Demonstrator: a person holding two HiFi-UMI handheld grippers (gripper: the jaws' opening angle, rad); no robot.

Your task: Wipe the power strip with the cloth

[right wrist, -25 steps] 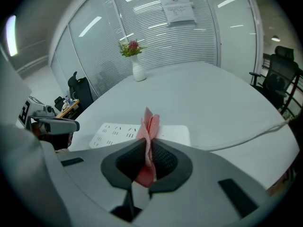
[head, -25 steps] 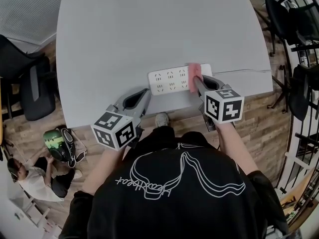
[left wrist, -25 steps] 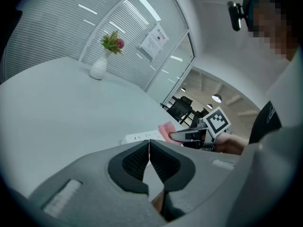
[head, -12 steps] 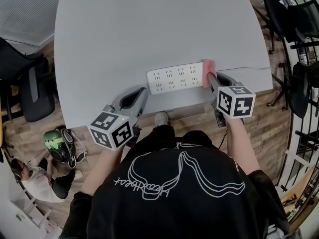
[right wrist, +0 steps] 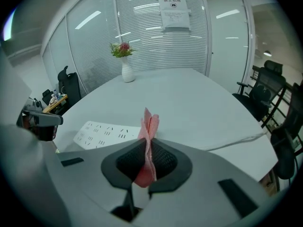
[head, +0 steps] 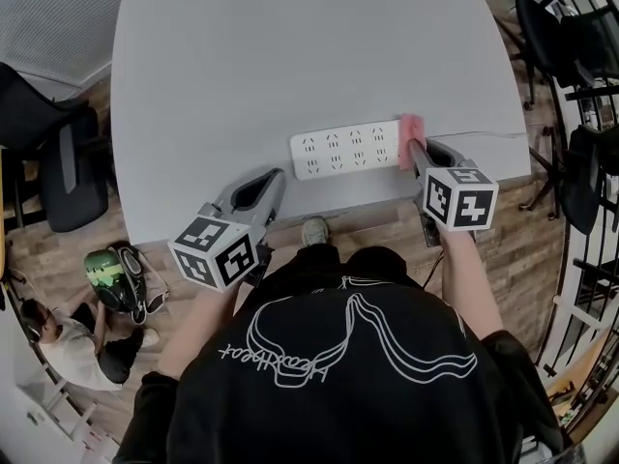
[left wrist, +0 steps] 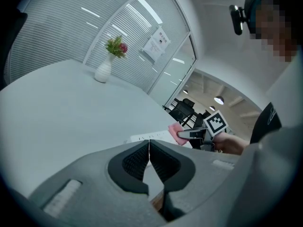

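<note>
The white power strip (head: 343,150) lies flat by the near edge of the grey surface (head: 290,46), long axis left to right, its cord (head: 484,134) leaving the right end. Rigid, light and smooth, it would likely slide when rubbed, so steadying its left end looks wise. The soft, folded pink cloth (right wrist: 148,126) is pinched in the right gripper's (right wrist: 147,163) jaws at the strip's right end, while the left gripper (left wrist: 149,160) hovers near-left, jaws together on nothing.

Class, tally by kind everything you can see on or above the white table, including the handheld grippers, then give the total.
Power strip: 1
Pink cloth: 1
Vase of flowers: 1
Grippers: 2, the left gripper and the right gripper
Total: 5
</note>
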